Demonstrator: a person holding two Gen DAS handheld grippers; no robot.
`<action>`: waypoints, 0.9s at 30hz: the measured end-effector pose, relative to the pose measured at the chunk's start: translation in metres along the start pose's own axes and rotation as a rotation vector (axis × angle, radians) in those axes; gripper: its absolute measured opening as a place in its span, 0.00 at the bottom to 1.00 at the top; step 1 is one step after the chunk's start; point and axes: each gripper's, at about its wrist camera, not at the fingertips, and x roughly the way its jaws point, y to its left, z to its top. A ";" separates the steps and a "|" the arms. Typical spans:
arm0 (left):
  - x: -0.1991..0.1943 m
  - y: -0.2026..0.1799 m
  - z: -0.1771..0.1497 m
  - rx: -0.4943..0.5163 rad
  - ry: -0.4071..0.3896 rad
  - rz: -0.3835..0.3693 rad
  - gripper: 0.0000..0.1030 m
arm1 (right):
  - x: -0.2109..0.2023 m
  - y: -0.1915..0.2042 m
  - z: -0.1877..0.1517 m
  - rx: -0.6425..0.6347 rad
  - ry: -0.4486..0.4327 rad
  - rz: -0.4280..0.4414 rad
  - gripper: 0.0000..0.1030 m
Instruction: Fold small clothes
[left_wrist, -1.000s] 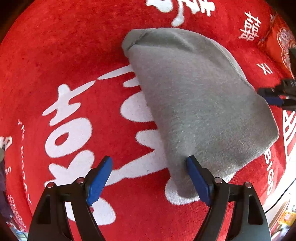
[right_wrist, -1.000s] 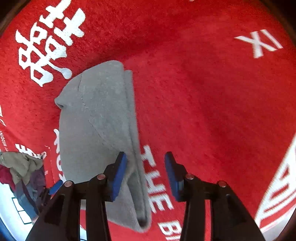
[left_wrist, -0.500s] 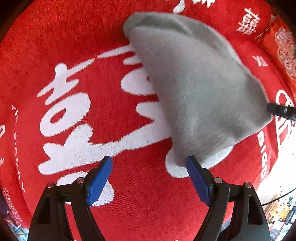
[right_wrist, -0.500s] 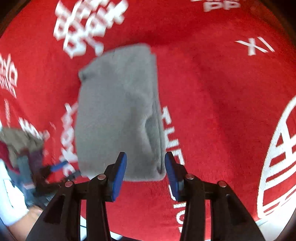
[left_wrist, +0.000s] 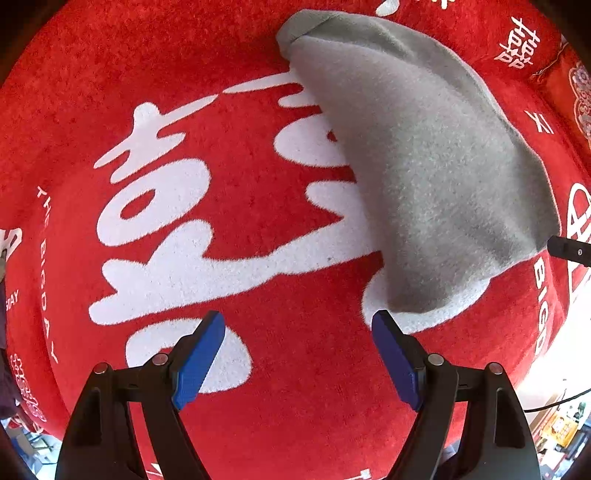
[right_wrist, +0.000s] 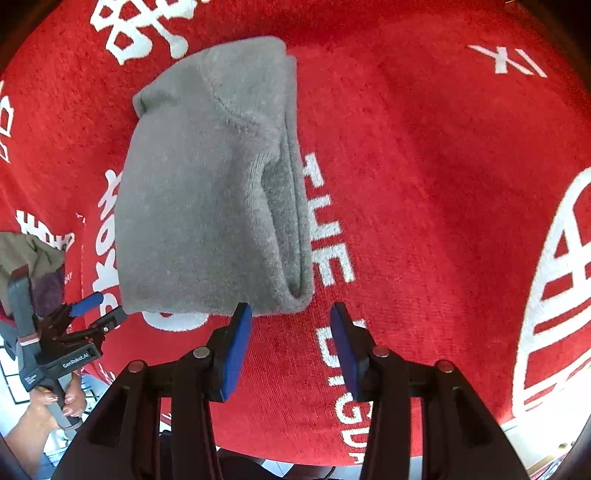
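A grey fleece garment (left_wrist: 424, 155) lies folded flat on the red cloth (left_wrist: 236, 110); in the right wrist view the garment (right_wrist: 199, 192) shows stacked layers with a ribbed cuff at its right edge. My left gripper (left_wrist: 297, 325) is open and empty, just short of the garment's near corner. My right gripper (right_wrist: 290, 317) is open and empty, just short of the garment's near right corner. The left gripper also shows in the right wrist view (right_wrist: 94, 312), at the garment's left corner.
The red cloth (right_wrist: 424, 184) with white lettering covers the table; its front edge is near the bottom of the right wrist view. A pile of other clothes (right_wrist: 33, 258) lies at the far left. A red patterned cushion (left_wrist: 576, 92) sits at the right edge.
Both grippers have drawn back from the garment, which stays folded on the cloth. The right gripper has opened wider and swung to face the garment's short end.
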 end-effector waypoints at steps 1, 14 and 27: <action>-0.003 -0.001 0.003 -0.003 -0.014 -0.001 0.80 | -0.003 0.000 0.002 0.000 -0.007 0.001 0.47; -0.013 -0.006 0.056 -0.144 -0.084 -0.095 0.80 | 0.002 -0.021 0.124 0.167 -0.152 0.295 0.52; 0.003 -0.036 0.091 -0.150 -0.042 -0.064 0.80 | 0.033 -0.026 0.164 0.150 -0.081 0.396 0.09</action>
